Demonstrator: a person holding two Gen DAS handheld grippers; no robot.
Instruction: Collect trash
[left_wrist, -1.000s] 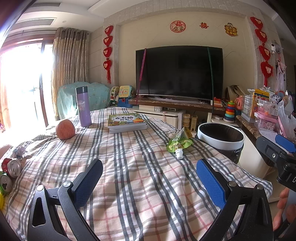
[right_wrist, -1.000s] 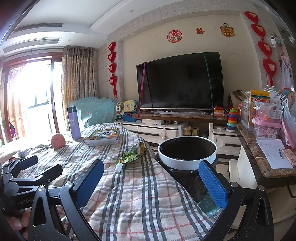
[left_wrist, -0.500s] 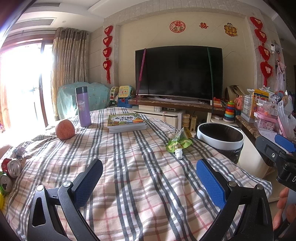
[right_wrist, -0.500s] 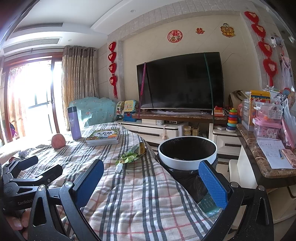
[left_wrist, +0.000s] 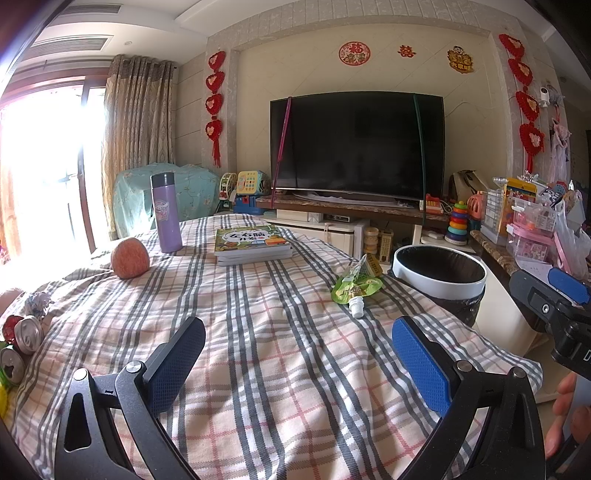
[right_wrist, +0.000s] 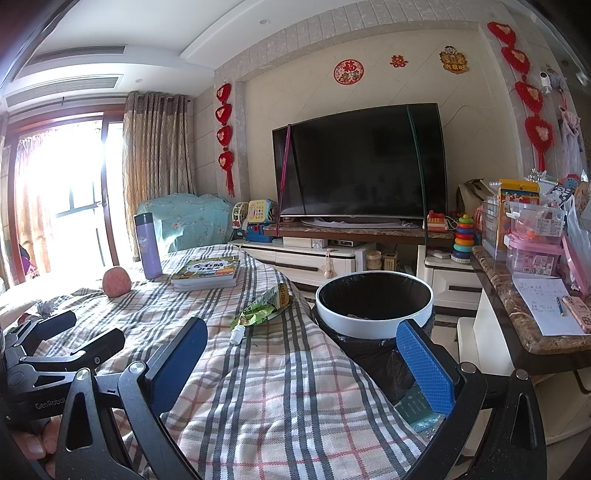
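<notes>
Both grippers are spread wide with nothing between their blue pads. The left gripper fills the bottom of its view above the checked cloth, and the right gripper sits low in its own view, over the cloth's right edge. In the left view, a green snack wrapper with a small white cap at its near end lies right of center, near the cloth's edge. Just right of it stands the white-rimmed trash bin, lined in black. Crushed cans and a wad of paper lie at the far left edge. Farther up the frame rest an apple, a purple bottle standing upright, and stacked books. A dark television fills the upper center.
</notes>
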